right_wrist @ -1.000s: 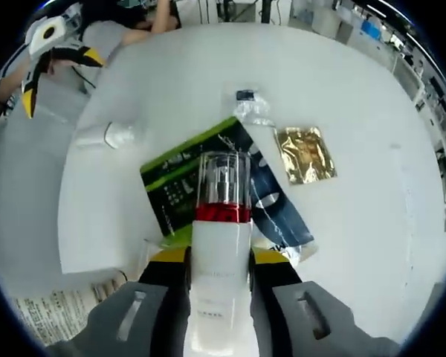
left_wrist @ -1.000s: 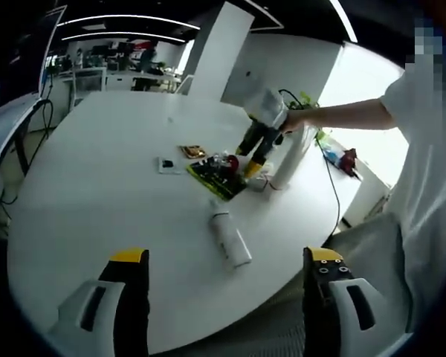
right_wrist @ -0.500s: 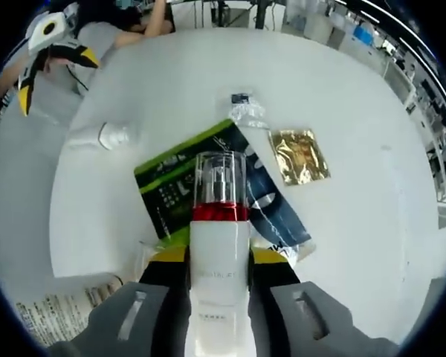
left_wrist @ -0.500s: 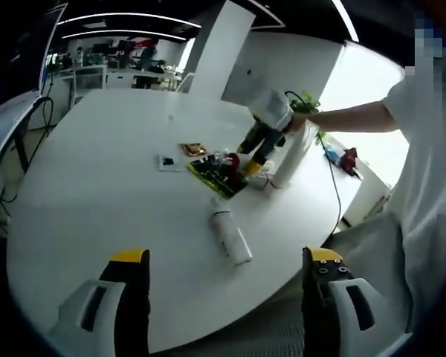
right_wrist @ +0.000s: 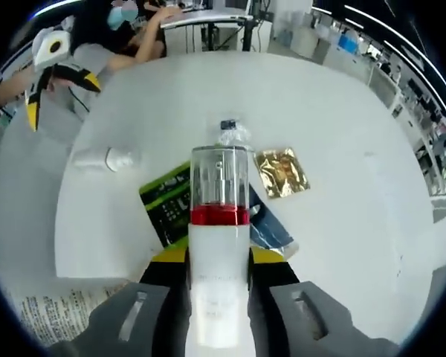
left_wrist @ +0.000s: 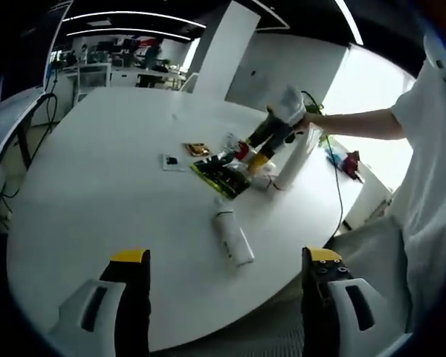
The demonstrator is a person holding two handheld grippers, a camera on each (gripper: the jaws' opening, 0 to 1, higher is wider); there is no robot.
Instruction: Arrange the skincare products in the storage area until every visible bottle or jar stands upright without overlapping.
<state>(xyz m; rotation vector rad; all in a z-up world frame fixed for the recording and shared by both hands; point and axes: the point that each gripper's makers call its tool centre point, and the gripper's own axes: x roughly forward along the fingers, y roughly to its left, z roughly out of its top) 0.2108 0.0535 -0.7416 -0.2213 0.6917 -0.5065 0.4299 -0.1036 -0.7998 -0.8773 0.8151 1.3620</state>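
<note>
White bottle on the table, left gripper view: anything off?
Yes. The white bottle lies on its side on the table, apart from the other items, not upright. The right gripper holds a second bottle; the left gripper is open.

White round tabletop (right_wrist: pixel 342 104). White pump bottle with red band and clear cap (right_wrist: pixel 219 253), clamped between grey right gripper (right_wrist: pixel 218 262) jaws with yellow tips. White tube bottle lying on its side (left_wrist: pixel 230 236). Green-and-black flat box (right_wrist: pixel 166 202) with white print. Dark blue packet (right_wrist: pixel 266 223) with white marking. Shiny gold foil sachet (right_wrist: pixel 281 172). Grey left gripper (left_wrist: pixel 221 266), black jaws, yellow tips. White paper sheet with black text (right_wrist: pixel 56 312).
</note>
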